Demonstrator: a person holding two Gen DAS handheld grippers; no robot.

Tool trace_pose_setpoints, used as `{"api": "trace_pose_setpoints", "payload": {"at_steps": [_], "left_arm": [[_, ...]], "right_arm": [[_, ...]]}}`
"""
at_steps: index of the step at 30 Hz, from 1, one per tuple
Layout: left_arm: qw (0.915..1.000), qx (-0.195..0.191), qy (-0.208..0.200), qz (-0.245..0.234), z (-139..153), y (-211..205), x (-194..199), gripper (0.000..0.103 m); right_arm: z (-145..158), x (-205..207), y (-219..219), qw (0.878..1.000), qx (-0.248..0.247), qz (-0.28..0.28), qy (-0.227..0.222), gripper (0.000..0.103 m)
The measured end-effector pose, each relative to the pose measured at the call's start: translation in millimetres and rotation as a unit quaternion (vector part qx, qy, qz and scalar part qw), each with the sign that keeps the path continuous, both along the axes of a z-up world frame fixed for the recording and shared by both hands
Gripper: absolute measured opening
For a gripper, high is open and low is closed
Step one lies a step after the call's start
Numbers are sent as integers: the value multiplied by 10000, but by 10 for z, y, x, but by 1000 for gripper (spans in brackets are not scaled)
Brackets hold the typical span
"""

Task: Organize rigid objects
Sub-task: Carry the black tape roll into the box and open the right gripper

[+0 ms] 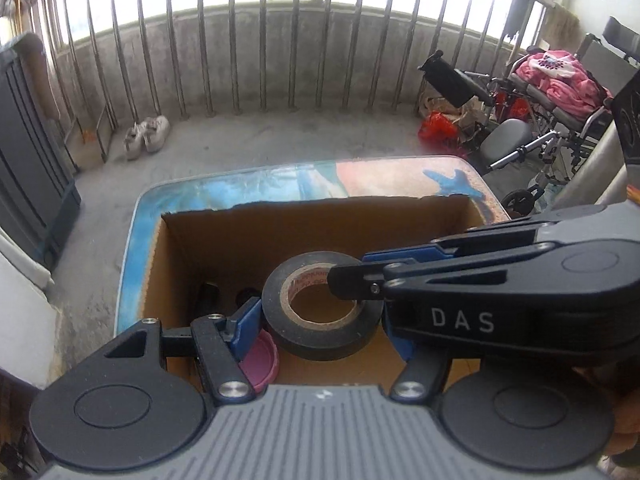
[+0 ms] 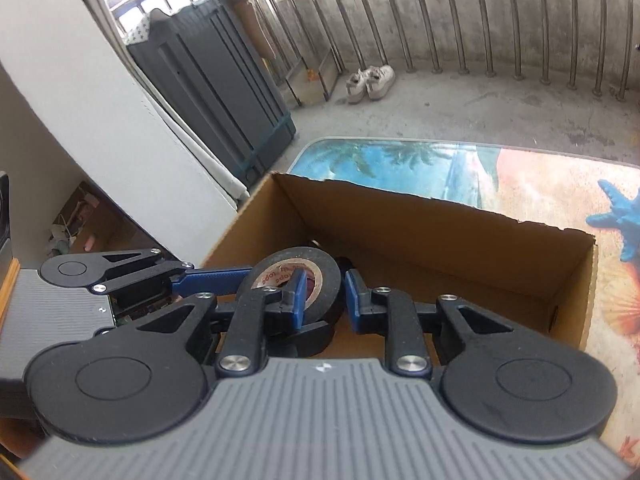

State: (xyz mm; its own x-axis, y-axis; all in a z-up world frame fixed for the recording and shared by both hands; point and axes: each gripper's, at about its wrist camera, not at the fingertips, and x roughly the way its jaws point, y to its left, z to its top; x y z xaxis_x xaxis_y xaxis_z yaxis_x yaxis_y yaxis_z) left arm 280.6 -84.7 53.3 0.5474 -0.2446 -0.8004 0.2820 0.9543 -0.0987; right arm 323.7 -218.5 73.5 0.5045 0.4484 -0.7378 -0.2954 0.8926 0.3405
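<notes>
Balcony setting: concrete floor, steel railing, and a printed beach-scene table carrying an open cardboard box set toward its left edge.

Right gripper: its blue pads stand narrowly apart with one wall of the black tape roll between them, one finger passing through the cardboard core and the other outside the rim. The pads look pressed on the wall, so the roll appears to be carried by this gripper, tilted on edge above the box interior.

Left gripper: jaws stand wide, one blue pad just beside the roll's left side and the other near its right side, partly hidden behind the right gripper's body. Whether either pad touches the tape roll cannot be told. The pose suggests a hand-over or a steadying of the roll, judged from both tools meeting on one object.

Box contents: a pink round lid lies near the box's near wall, below the roll; dark objects sit deeper inside, too shadowed to name. The roll hangs over the near half of the box, so release there would probably drop it among these items.

Beyond the table: pale shoes by the railing and a wheelchair piled with pink cloth.
</notes>
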Motion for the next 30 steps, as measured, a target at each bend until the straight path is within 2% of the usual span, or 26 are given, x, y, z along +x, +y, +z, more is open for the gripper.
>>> {"api": "trace_pose_setpoints", "payload": {"at_steps": [2, 5, 9, 13, 20, 22, 30], "left_arm": [[9986, -215, 472, 131, -164, 57, 222, 67], [9945, -425, 931, 241, -389, 58, 472, 66], [9915, -377, 1187, 380, -558, 19, 668, 66], [9876, -516, 1409, 469, -665, -16, 809, 66], [9855, -530, 1537, 484, -793, -125, 928, 66], [9853, -500, 1556, 491, -839, -141, 944, 63], [9875, -423, 1450, 459, -822, -193, 921, 63]], "right_arm": [[-145, 239, -14, 9995, -77, 15, 291, 21], [-382, 498, 5, 9980, -243, 82, 574, 21], [-573, 770, 57, 9958, -411, 203, 789, 21], [-719, 881, 28, 9940, -608, 288, 864, 21], [-874, 1007, 4, 9921, -876, 285, 853, 21], [-917, 1023, -11, 9923, -839, 304, 860, 20], [-924, 977, -61, 9941, -726, 223, 773, 20]]}}
